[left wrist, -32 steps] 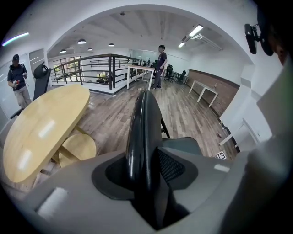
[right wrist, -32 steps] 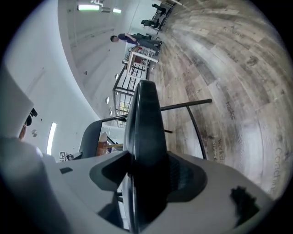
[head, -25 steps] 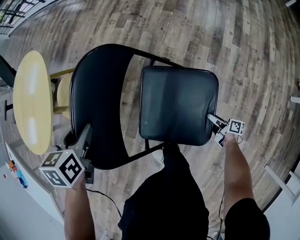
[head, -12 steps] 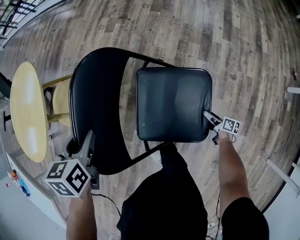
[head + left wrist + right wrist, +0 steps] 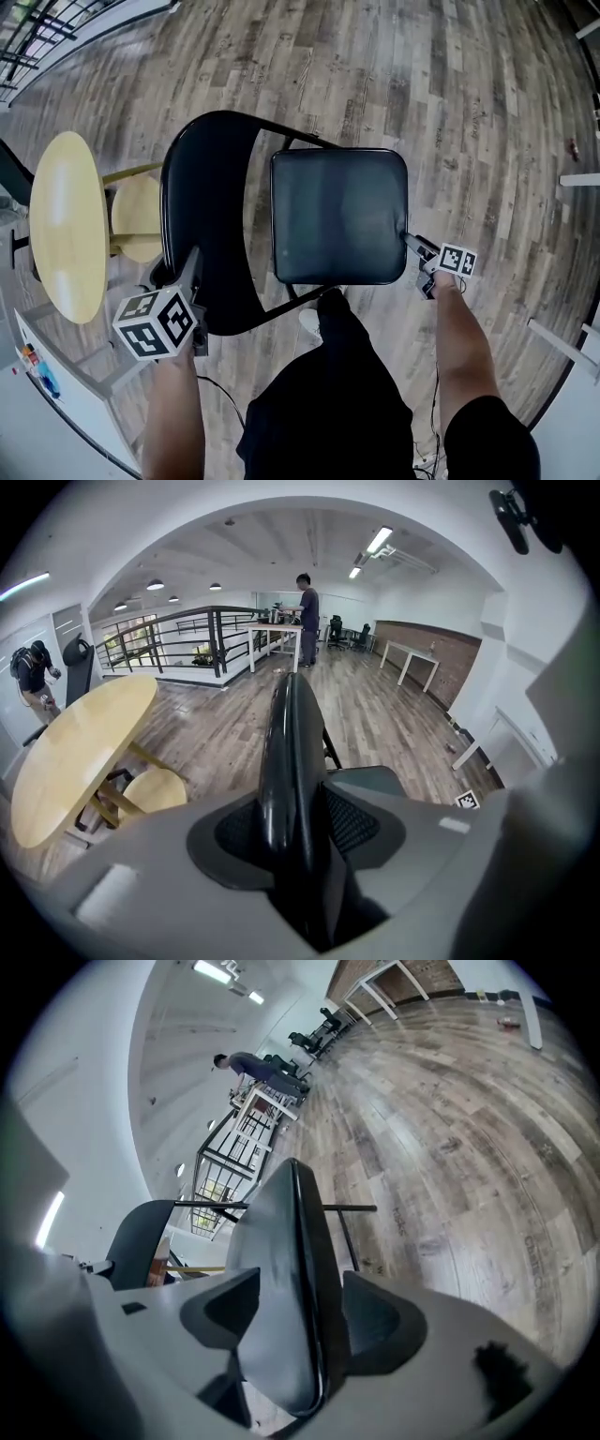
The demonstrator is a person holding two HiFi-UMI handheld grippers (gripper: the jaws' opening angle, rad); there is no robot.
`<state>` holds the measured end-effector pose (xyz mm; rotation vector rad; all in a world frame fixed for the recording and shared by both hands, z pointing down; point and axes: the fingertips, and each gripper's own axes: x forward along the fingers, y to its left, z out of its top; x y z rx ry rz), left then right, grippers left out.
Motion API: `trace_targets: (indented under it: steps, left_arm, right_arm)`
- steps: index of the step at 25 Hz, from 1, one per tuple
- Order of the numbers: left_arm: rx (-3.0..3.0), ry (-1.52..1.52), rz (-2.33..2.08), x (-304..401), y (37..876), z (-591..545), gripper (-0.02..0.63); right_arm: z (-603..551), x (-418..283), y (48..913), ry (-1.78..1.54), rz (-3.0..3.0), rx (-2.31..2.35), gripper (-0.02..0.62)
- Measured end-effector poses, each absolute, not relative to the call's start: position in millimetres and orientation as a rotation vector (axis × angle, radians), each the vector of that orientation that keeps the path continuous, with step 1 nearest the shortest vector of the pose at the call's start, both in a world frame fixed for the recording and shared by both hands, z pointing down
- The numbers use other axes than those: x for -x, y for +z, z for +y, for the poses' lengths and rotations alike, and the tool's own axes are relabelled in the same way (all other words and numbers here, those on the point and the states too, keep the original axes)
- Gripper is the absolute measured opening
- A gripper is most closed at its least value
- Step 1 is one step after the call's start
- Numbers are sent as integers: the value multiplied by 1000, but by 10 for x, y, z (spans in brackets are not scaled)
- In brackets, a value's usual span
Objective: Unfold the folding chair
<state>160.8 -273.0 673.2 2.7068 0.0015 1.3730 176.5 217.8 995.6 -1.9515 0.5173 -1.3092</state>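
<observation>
A black folding chair stands opened on the wood floor, its padded seat [image 5: 337, 216] lying level and its curved backrest [image 5: 202, 216] to the seat's left. My left gripper [image 5: 190, 267] is shut on the backrest's near rim [image 5: 289, 761]; its jaws have just been opening a little, and both pads still touch the rim. My right gripper [image 5: 412, 246] sits at the seat's near right corner. Its jaws have just been opening. The seat's edge [image 5: 272, 1269] lies between them, and the pads stand slightly off it.
A round yellow table [image 5: 66, 225] and a yellow stool [image 5: 139, 217] stand close to the left of the backrest. White furniture [image 5: 56, 394] is at the lower left, and white table legs [image 5: 562, 337] at the right. My own legs are just behind the chair.
The seat has drawn slightly left and nearer together with the right gripper. The left gripper has slid along the backrest's rim. The right jaws stand wider round the seat's edge.
</observation>
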Motion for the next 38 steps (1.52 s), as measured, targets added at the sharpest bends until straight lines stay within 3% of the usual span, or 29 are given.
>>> trace_targets:
  steps: [8, 13, 16, 19, 20, 24, 26, 27, 38]
  left_arm:
    - [-2730, 1454, 20, -1486, 6591, -2695, 210]
    - [-2805, 1404, 66, -1210, 6047, -2636, 194]
    - [-2786, 1320, 119, -1026, 5794, -2498, 142]
    - [-2727, 1283, 153, -778, 5693, -2390, 8]
    - [-2703, 1276, 162, -695, 5671, -2357, 8]
    - [-2613, 1219, 210, -316, 5497, -2171, 7]
    - [-2597, 1213, 242, -73, 5406, -2032, 8]
    - [-2593, 1211, 262, 52, 5360, -1952, 8]
    - [-2583, 950, 346, 1053, 4595, -698, 6]
  right_arm:
    - [2000, -1591, 9073, -1355, 642, 2003, 278]
    - [1747, -1342, 8416, -1375, 743, 2044, 278]
    - [1615, -1291, 8074, -1352, 811, 2094, 276]
    - [1443, -1150, 7773, -1320, 867, 2101, 275]
    - [1389, -1102, 7666, -1305, 881, 2102, 272]
    - [1280, -906, 7301, -1291, 889, 2133, 203]
    - [1327, -810, 7158, -1329, 852, 2190, 34]
    - [1345, -755, 7073, -1343, 837, 2208, 6]
    - [1258, 330, 4943, -999, 1213, 2125, 5]
